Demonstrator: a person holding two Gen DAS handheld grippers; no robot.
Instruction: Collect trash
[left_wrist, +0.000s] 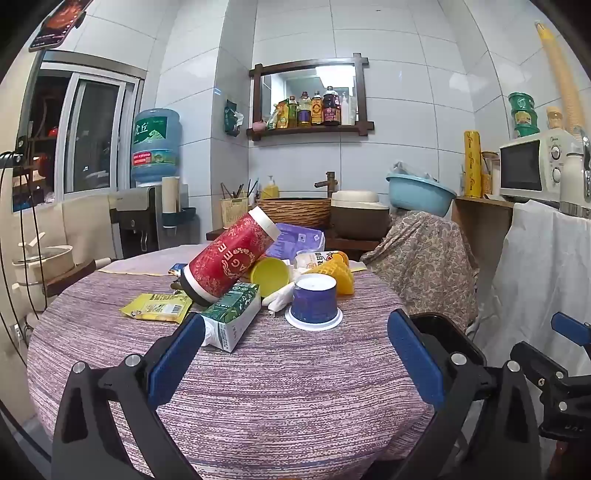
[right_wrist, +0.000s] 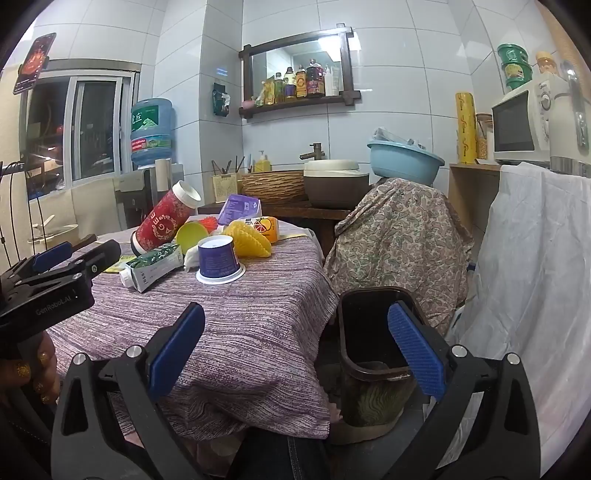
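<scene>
A heap of trash lies on the round table's purple cloth (left_wrist: 277, 387): a tilted red canister (left_wrist: 229, 254), a green-white carton (left_wrist: 232, 314), an upturned blue cup (left_wrist: 314, 301), a yellow lid (left_wrist: 269, 275), a yellow ridged mould (left_wrist: 336, 275) and a yellow snack packet (left_wrist: 157, 306). My left gripper (left_wrist: 295, 319) stands open just short of the carton and cup, holding nothing. My right gripper (right_wrist: 295, 314) is open and empty at the table's near right edge, its right finger over the dark waste bin (right_wrist: 369, 314) on the floor. The left gripper (right_wrist: 79, 254) also shows at the left of the right wrist view.
A chair draped in paisley cloth (right_wrist: 399, 240) stands behind the bin, with a blue basin (right_wrist: 402, 158) on top. A white sheet (right_wrist: 535, 277) hangs at the right under a microwave (right_wrist: 517, 122). A water dispenser (left_wrist: 155, 147) and a wicker basin (left_wrist: 295, 210) are behind the table.
</scene>
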